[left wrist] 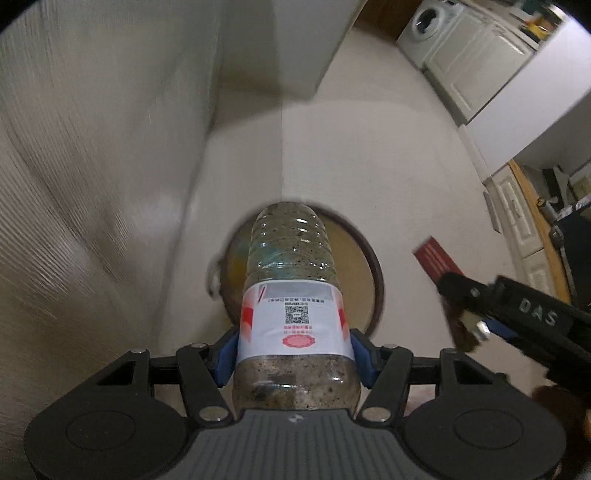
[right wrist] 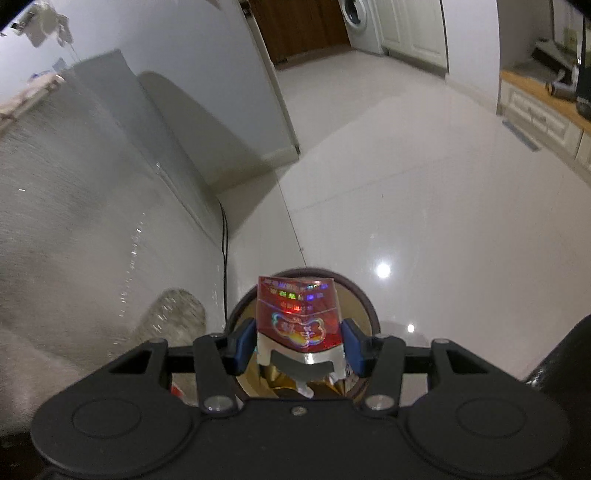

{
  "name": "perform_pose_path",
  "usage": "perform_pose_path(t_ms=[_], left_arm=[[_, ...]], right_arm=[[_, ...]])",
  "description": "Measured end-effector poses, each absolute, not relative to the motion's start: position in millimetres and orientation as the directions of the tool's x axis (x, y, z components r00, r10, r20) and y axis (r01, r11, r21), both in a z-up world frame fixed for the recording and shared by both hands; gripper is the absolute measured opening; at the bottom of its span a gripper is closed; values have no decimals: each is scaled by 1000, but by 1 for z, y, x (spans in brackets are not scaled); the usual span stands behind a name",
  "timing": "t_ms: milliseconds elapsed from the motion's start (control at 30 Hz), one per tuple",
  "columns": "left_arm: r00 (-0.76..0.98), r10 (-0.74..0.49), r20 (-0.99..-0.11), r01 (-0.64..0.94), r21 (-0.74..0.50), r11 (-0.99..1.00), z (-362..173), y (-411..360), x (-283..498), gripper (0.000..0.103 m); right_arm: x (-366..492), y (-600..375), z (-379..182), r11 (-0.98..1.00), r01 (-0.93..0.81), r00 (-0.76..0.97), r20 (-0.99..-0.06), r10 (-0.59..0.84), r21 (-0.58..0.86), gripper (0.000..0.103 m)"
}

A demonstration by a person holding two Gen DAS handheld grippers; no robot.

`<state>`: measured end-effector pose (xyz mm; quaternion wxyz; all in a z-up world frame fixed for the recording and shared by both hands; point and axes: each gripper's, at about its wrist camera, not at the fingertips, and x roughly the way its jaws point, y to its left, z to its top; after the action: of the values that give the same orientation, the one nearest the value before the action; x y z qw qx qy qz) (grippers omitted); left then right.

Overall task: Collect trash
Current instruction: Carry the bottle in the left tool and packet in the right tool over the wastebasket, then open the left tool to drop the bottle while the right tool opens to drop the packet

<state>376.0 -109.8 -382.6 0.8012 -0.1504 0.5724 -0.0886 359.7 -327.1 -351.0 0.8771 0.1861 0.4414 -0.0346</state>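
clear ribbed plastic bottle with a white and red label, grime inside, clamped at its label between the blue pads of the left gripper; its neck is hidden behind the tool. beyond its far end, a round dark-rimmed bin, mostly covered. right gripper pinches a shiny red holographic carton above that bin, whose contents are unclear.

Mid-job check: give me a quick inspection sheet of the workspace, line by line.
Surface: glossy pale tiled floor.
Job's things: dirty plastic bottle and red foil carton, both above the round bin.
Clutter: some scraps inside the bin.
Grippers: left gripper clamps the bottle; right gripper clamps the carton.
Cables: black cable along the wall.
Surroundings: washing machine, white cabinets, wooden counter.
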Motion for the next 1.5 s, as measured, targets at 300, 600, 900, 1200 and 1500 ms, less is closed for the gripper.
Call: perform_pose_path(t_ms=[300,600,900,1200,1500], left_arm=[[146,-500,-854,-276,-520,808,-467,-108,401,62],[181,-552,-814,-545,-551,632,-511,-88,417,63],[223,-496,-839,-533,-531,659,-503,-86,423,85],[214,-374,-902,-352,-428,832,-488,-102,429,90],[267,-127,-955,-105,-160,982,-467,-115,433,90]], right_arm=[[393,-342,-392,922,274,553,-829,83,275,51],[404,-336,-403,948,215,524,-847,92,236,51],[415,-331,-412,962,181,491,-866,92,205,51],[426,-330,-425,960,167,433,-891,134,225,51],[437,-324,-442,956,152,369,-912,180,250,53]])
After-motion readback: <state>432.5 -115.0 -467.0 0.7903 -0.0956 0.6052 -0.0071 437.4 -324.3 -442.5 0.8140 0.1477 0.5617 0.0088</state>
